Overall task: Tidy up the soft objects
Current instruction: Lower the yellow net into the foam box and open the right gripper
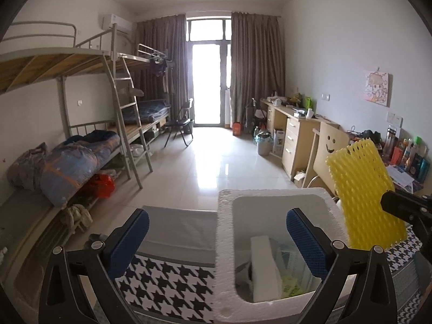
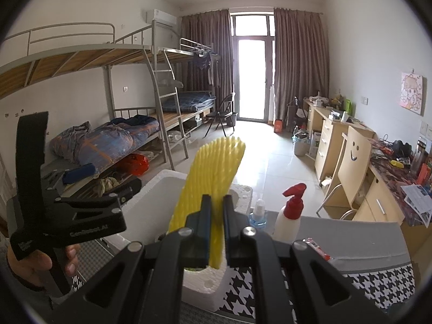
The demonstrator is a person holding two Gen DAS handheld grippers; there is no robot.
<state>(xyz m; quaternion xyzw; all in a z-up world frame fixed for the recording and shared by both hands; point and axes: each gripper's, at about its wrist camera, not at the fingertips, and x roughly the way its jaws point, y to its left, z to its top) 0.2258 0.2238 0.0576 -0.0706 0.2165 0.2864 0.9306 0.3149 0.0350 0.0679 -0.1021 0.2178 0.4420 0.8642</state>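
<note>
The right gripper (image 2: 216,216) is clamped tight on a yellow foam net (image 2: 213,172), holding it up over the white foam box (image 1: 225,243). The left gripper (image 1: 217,240) is wide apart with nothing in it, near the box on the checked desk (image 1: 167,283).

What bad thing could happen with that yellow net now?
The right gripper pinches only the bottom edge of the yellow net, which stands tall and floppy, so it might bend over or slip out. It could also miss the white foam box and drop beside it, near the spray bottle.
</note>
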